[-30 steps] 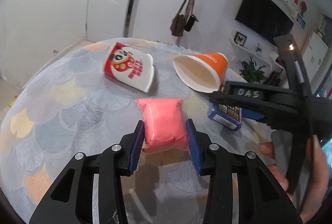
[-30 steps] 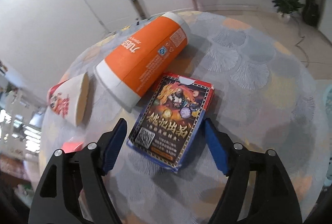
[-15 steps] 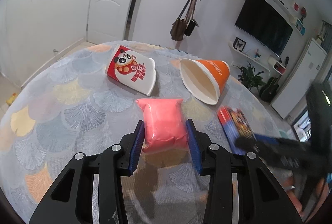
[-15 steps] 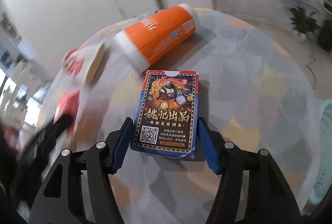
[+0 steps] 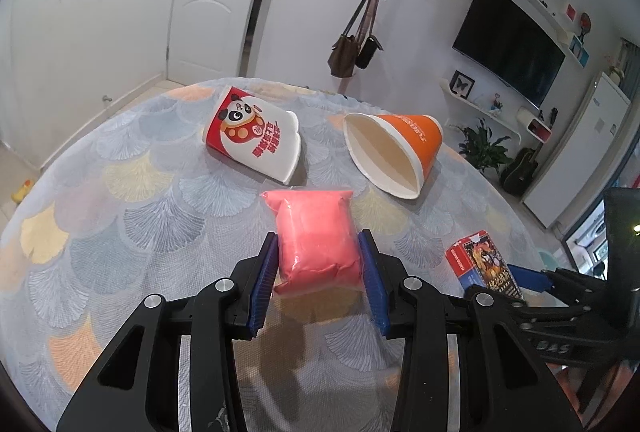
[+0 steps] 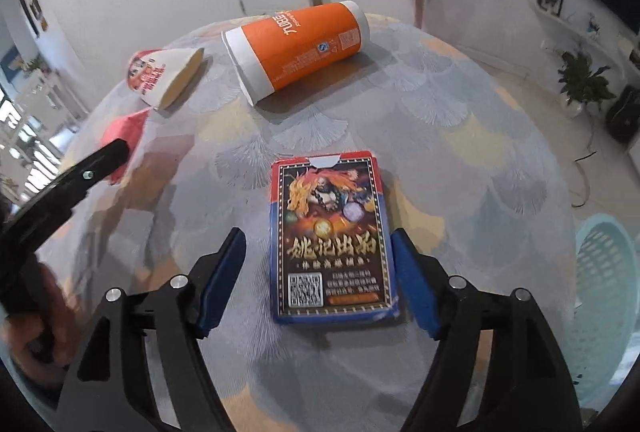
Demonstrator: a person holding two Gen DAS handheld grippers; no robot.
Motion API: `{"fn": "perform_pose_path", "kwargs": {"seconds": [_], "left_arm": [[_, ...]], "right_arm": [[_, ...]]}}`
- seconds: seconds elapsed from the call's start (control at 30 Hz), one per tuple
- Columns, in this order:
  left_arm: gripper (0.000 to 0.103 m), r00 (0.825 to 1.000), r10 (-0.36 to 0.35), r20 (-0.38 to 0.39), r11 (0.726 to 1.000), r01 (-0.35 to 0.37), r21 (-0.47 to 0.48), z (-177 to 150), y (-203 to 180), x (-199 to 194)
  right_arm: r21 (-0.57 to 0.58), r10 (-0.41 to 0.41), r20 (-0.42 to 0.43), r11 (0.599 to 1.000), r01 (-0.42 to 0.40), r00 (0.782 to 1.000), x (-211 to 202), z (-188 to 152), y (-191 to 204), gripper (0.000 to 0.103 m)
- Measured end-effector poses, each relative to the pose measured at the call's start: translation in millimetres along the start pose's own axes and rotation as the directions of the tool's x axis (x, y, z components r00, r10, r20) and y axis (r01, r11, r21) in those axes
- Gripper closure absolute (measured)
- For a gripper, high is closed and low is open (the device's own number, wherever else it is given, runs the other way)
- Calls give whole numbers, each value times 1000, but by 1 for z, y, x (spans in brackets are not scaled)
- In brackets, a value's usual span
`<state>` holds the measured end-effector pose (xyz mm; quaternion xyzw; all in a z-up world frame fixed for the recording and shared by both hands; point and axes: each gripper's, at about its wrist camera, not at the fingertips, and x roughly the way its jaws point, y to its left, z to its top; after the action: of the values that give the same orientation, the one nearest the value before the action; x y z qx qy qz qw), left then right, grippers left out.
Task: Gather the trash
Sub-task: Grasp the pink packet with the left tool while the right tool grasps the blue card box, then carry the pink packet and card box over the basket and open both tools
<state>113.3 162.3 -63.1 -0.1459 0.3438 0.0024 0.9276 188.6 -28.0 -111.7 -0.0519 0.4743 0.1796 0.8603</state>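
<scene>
The left gripper (image 5: pixel 320 272) clamps a pink packet (image 5: pixel 316 232); the right gripper (image 6: pixel 320 272) jaws are opening around a card box (image 6: pixel 332 236).

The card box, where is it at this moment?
In the right wrist view the card box lies flat on the table, between the opening right gripper fingers, nearer than the orange cup.

Left gripper (image 5: pixel 319 278): bottom centre of left wrist view, tilted downward, blue pads pressed against both sides of pink packet (image 5: pixel 316 234).
Right gripper (image 6: pixel 318 282): bottom centre of right wrist view, jaws opening, card box (image 6: pixel 332 240) between pads, gap visible left side.
</scene>
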Motion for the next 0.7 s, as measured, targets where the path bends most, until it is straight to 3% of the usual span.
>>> {"fn": "perform_pose_path", "kwargs": {"seconds": [0.03,0.07,0.1,0.2,0.3,0.7], "left_arm": [[64,1000,3,-1,1000,-3,1,0,-1,0],[64,1000,4,1,1000,-4,5,1,-2,0],[64,1000,4,4,1000,-4,11,0,-4,1],[64,1000,0,27,999,-1,51,0,-14,-3],[64,998,-50,49,996,46,75,-2,-31,-17],[64,958,-246,147,958,218,186,21,-141,-59]], "right_arm": [[1,-19,4,1000,19,1000,2,0,1,35],[-3,-43,13,999,43,999,3,0,3,45],[-7,-46,18,999,46,999,2,-2,3,45],[33,-30,52,999,28,998,-8,-7,-4,46],[50,-23,124,999,16,992,-33,-9,-14,47],[203,-88,335,979,20,938,-141,-27,-98,47]]}}
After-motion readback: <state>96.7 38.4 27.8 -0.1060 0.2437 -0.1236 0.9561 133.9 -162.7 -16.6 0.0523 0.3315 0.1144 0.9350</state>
